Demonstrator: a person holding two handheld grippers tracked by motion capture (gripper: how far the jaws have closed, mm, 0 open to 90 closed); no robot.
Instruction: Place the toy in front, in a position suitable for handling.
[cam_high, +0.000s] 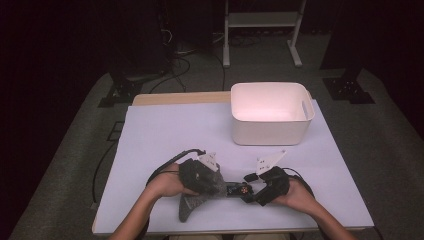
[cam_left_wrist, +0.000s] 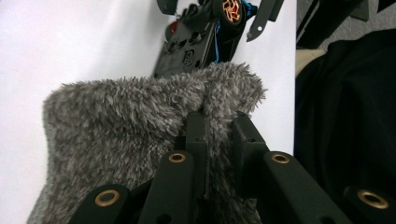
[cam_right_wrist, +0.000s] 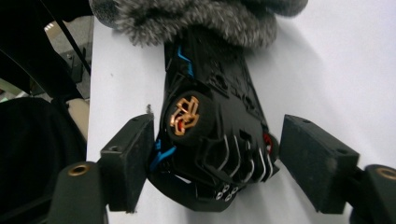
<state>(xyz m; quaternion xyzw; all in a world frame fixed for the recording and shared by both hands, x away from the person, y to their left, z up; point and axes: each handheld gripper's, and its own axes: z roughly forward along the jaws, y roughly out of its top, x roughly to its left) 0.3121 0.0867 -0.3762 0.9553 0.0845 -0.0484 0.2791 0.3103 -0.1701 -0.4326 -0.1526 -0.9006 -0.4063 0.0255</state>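
Observation:
A grey fuzzy sock (cam_high: 191, 204) lies near the table's front edge. My left gripper (cam_high: 216, 186) is shut on the rim of its mouth; in the left gripper view the jaws (cam_left_wrist: 217, 123) pinch the fuzzy fabric (cam_left_wrist: 116, 121). A black toy car (cam_high: 237, 190) with blue wires and an orange emblem pokes out of the sock's mouth (cam_right_wrist: 196, 18). My right gripper (cam_high: 251, 192) stands open around the car's free end (cam_right_wrist: 210, 116). Its left pad (cam_right_wrist: 130, 158) is close beside the car and its right pad (cam_right_wrist: 317, 163) stands apart from it. The car's far end is hidden inside the sock.
A white plastic bin (cam_high: 270, 112) with a side handle slot stands at the back right of the white table top (cam_high: 165, 135). The person's forearms come in from the bottom edge. Dark floor with cables and stand legs surrounds the table.

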